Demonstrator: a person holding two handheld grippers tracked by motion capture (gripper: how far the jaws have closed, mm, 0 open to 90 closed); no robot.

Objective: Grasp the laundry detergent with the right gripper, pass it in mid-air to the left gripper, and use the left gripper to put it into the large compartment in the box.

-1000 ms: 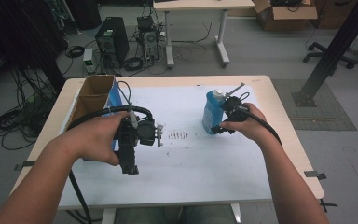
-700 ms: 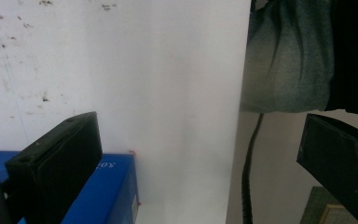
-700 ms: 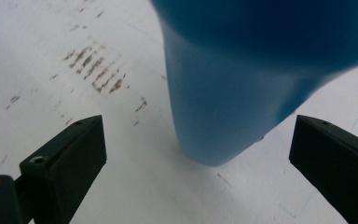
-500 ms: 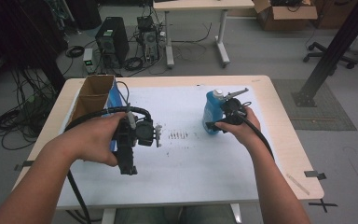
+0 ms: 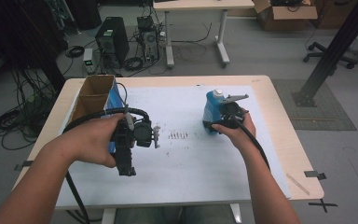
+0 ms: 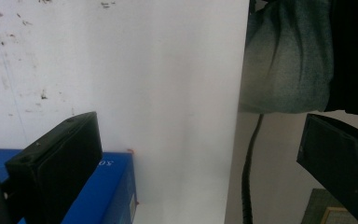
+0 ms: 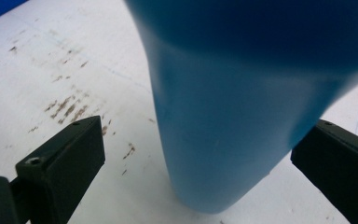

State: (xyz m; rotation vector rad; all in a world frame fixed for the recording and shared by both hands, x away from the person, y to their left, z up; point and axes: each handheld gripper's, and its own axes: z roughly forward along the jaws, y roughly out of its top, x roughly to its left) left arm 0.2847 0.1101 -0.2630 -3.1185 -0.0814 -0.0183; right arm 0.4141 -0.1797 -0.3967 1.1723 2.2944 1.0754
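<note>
A blue bottle (image 5: pixel 211 111) with a white cap stands upright on the white sheet (image 5: pixel 182 158), right of centre. My right gripper (image 5: pixel 213 123) is open around its lower part, and the bottle (image 7: pixel 228 116) stands between the two jaws with a gap at each side. My left gripper (image 5: pixel 127 170) is open and points down toward the near edge, left of centre. In the left gripper view its jaws (image 6: pixel 200 135) are wide apart over bare sheet, with nothing between them and a blue box (image 6: pixel 107 186) behind the left jaw.
An open cardboard box (image 5: pixel 93 95) sits at the table's left edge with the blue box (image 5: pixel 116 100) against its right side. Brown smudges (image 5: pixel 178 135) mark the sheet's middle. Bare wood (image 5: pixel 286 140) runs along the right. The person's trouser leg (image 6: pixel 284 56) lies beyond the near edge.
The right hand has dropped a little beside the bottle. The left hand and its gripper have stayed nearly where they were.
</note>
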